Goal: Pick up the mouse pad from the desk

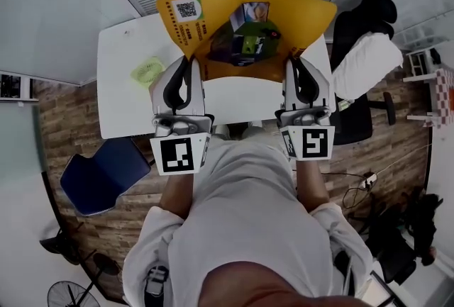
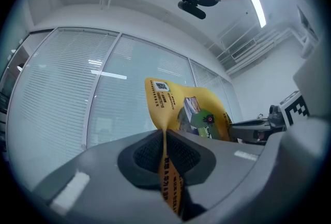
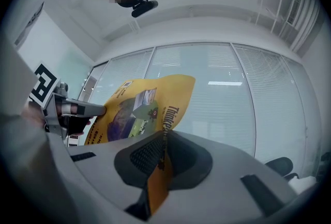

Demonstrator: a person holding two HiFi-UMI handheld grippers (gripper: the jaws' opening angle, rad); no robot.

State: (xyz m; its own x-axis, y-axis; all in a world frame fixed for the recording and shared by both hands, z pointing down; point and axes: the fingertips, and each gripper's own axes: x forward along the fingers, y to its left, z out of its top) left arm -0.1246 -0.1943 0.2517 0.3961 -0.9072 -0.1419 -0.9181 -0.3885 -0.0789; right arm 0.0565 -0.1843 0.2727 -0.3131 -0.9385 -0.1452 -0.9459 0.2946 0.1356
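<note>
The yellow mouse pad (image 1: 284,15) with a printed picture and a QR code hangs in the air above the white desk (image 1: 124,79), held up by both near corners. My left gripper (image 1: 190,70) is shut on its left edge; in the left gripper view the pad (image 2: 181,109) runs out from between the black pads (image 2: 147,154). My right gripper (image 1: 292,66) is shut on the right edge, and in the right gripper view the pad (image 3: 134,109) curves away to the left from its jaws. The far part of the pad bows upward.
A small green fan (image 1: 147,71) lies on the desk's left part. A blue chair (image 1: 103,174) stands at the lower left, a black office chair (image 1: 362,57) with a white cloth at the right. Cables lie on the wooden floor (image 1: 362,188).
</note>
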